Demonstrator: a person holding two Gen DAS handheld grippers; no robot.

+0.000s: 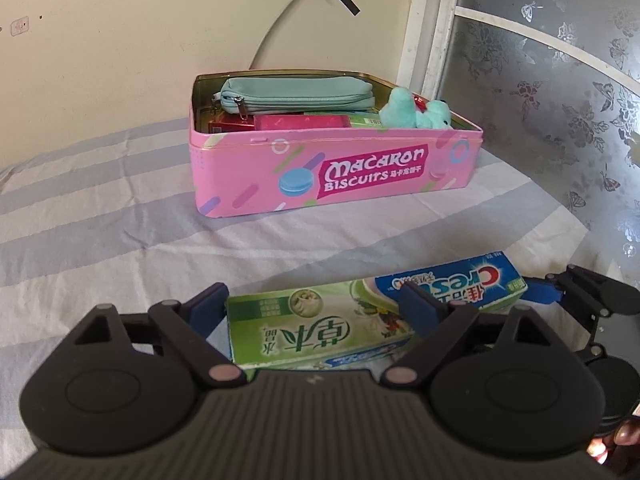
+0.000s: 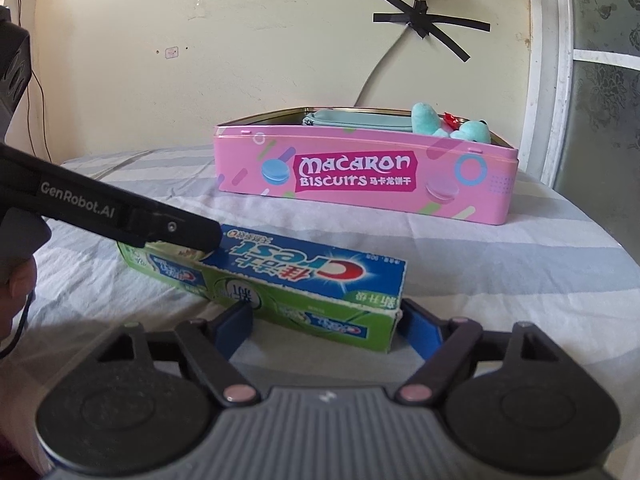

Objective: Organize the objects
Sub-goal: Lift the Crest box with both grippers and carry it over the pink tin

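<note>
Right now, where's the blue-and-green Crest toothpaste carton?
The blue-and-green Crest toothpaste carton lies on the striped bedsheet, in front of the pink macaron biscuit tin; the left gripper and right gripper each straddle one end.

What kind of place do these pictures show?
Probably a bedroom at home: a striped grey and white bedsheet covers the surface, a taped cable runs down the cream wall, and a frosted floral glass door stands beside it.

A striped sheet [image 1: 100, 216] covers the bed. Black tape [image 2: 432, 26] holds a cord [image 2: 376, 68] on the wall. A flowery window [image 1: 560, 92] stands right.
</note>
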